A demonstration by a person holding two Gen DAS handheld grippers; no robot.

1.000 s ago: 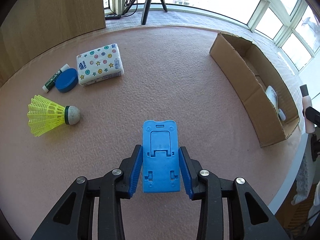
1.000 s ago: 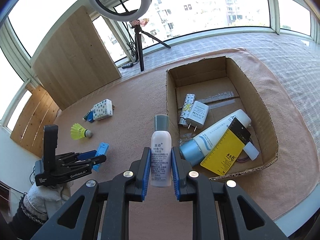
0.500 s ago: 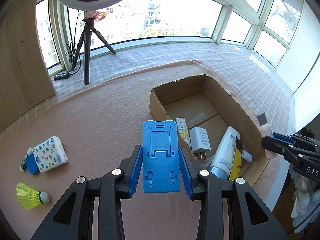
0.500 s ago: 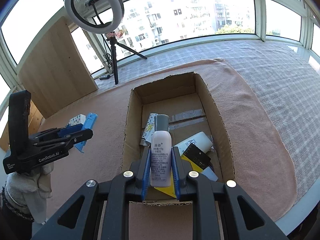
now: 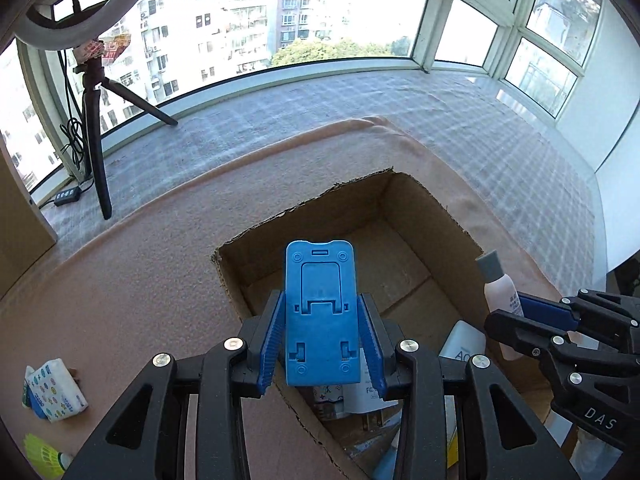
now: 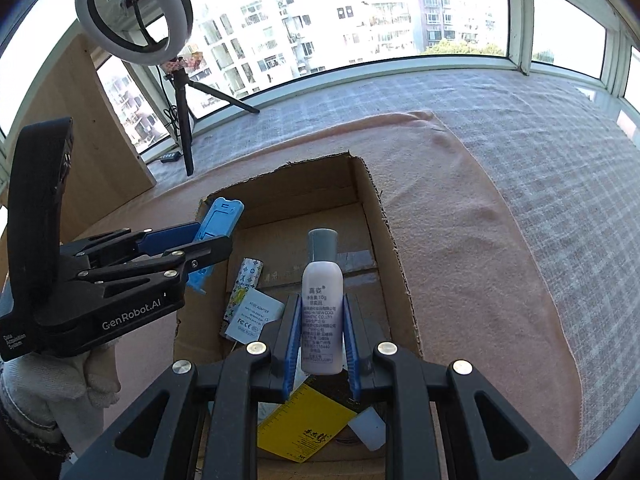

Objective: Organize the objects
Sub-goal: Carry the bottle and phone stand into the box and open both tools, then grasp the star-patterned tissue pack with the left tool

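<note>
- The left claw (image 5: 320, 344) was clamped on a blue phone stand (image 5: 320, 316), whose long axis ran forward along the fingers.
- The right claw (image 6: 322, 340) was clamped on a small pink bottle (image 6: 322, 312) with a grey cap, upright between the pads, its long axis also along the fingers.
- Both held things hung above the open cardboard box (image 6: 394, 276), which lay directly under and ahead of the claws; the stand was over the left wall, the bottle nearer the middle. I judged the right claw better placed to release first.
- The bottle label showed Chinese characters and "10g".
- Inside the box, a white charger (image 6: 252, 316) read "AC/DC ADAPTER" and "FC CE", beside a patterned small pack (image 6: 244, 284) and a yellow card (image 6: 300, 432).
- The left claw body read "GenRobot.AI"; the right one showed "DAS".
- On the worktop (image 5: 120, 300), a tissue pack (image 5: 56, 388) and a yellow shuttlecock (image 5: 44, 454) lay well apart from the box.
</note>
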